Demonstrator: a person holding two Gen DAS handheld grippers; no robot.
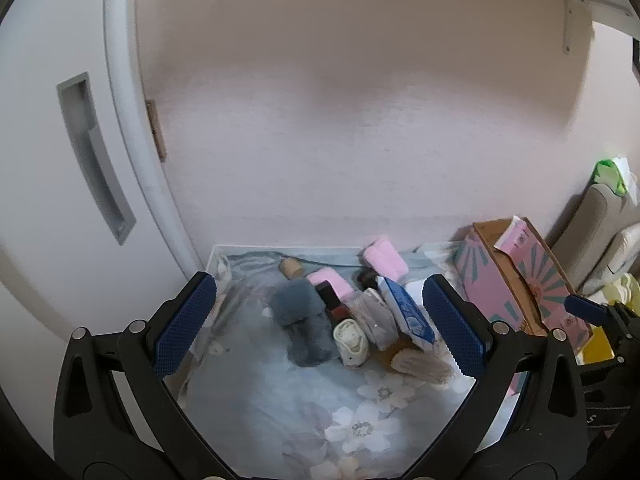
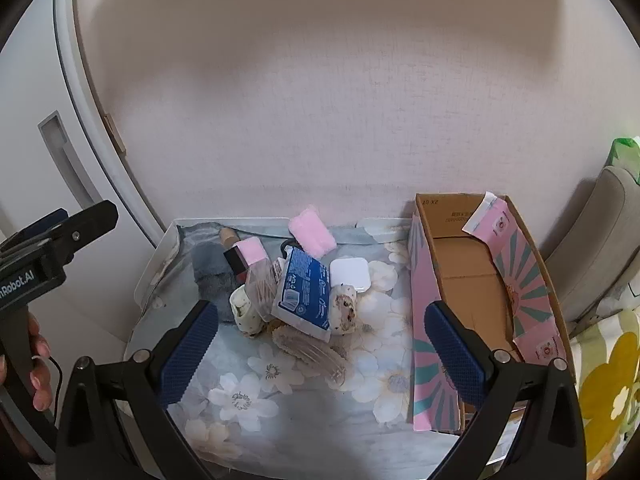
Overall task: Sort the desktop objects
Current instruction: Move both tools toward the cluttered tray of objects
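L gripper is being held wide, nothing between pads, over the pile – grey fluffy item, blue packet, white case, pink sponges are all lying heaped on floral cloth. R gripper is likewise being held wide, empty. Pink box, at right, is sitting empty – sorting apparently not yet begun.

Both wrist cameras look steeply down and forward along their fingers at the floral-clothed table, facing the wall at its back edge. The left view sits nearer the table's left edge, the right view nearer the pink box. Both share the central pile.
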